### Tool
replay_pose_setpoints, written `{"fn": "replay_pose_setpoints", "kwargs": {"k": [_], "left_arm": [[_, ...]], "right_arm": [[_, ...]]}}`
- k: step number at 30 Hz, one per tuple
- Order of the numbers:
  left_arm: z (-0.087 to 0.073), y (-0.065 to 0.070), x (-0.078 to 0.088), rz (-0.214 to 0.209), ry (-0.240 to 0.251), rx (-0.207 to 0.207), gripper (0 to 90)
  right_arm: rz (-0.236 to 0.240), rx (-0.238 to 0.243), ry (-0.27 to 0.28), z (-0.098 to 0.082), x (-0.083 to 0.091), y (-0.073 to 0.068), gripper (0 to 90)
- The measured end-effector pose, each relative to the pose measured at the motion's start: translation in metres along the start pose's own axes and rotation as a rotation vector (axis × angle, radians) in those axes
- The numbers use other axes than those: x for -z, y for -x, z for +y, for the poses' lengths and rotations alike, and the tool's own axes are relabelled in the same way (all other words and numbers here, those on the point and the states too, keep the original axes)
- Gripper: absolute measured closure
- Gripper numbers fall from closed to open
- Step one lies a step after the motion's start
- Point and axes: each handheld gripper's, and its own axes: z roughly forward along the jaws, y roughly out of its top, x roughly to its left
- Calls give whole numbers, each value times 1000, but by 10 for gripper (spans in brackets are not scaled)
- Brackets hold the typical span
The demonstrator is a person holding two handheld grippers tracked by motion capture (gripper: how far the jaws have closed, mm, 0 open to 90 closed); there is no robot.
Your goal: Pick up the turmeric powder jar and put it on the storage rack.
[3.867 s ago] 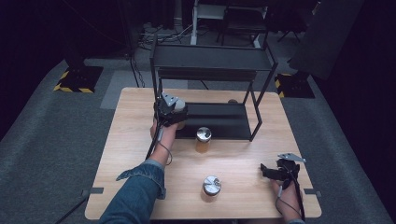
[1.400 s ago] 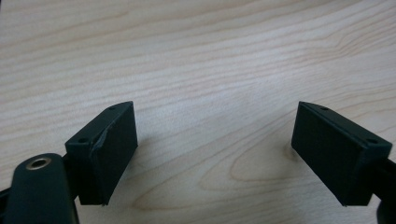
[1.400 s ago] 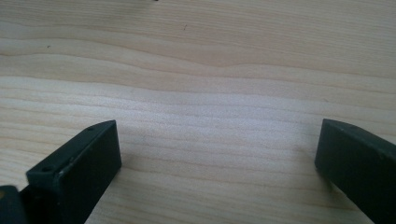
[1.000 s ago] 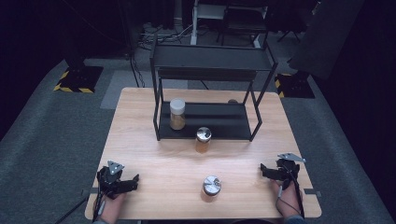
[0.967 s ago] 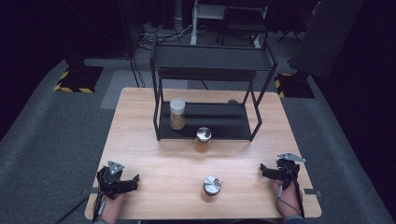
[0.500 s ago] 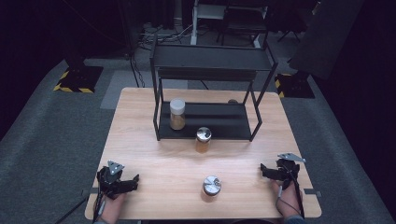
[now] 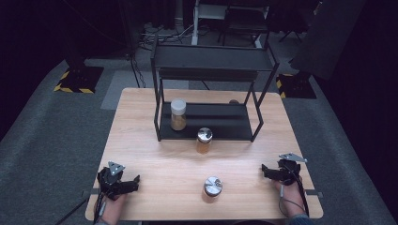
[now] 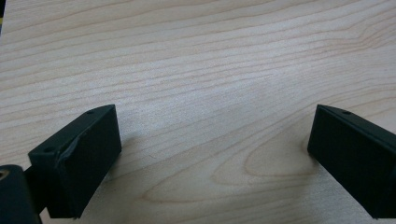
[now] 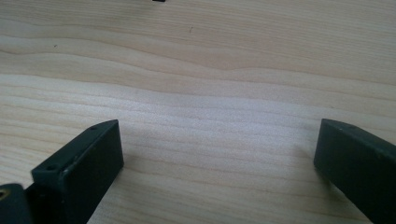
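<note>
With the white-lidded glass jar of amber contents (image 7: pixel 178 114) set on the black metal rack's lower shelf (image 7: pixel 220 123), the left gripper (image 7: pixel 131 182) had returned empty, jaws wide, to the worktop's (image 7: pixel 155 154) near-left corner, while the right gripper (image 7: pixel 266 171) rested wide at the near-right, two jars remaining.

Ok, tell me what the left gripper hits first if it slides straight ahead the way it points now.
Probably the silver-lidded jar: the left gripper points right along the table, jaws open, roughly towards it, though alignment is hard to judge.

Both tools are black: the left gripper (image 7: pixel 133 182) and the right gripper (image 7: pixel 265 170) each carry a grey three-cornered plate on top (small dark dots at its corners) and trail a thin cable. Their jaws are blocky, matte black, with small screw holes.
</note>
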Motion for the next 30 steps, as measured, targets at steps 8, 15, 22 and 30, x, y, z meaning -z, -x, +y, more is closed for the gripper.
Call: {"fn": "replay_pose_setpoints", "kwargs": {"k": [8,15,22,30], "left_arm": [[0,0,0,1,-1,0,23],[0,0,0,1,-1,1,22],[0,0,0,2,-1,2,22],[0,0,0,2,-1,2,22]], "right_arm": [[-4,-4,0,0,0,-1,4],[1,2,-8,2,0,1,8],[11,0,19,0,5,-1,38],[-2,15,146,-5,27,-14,38]]}}
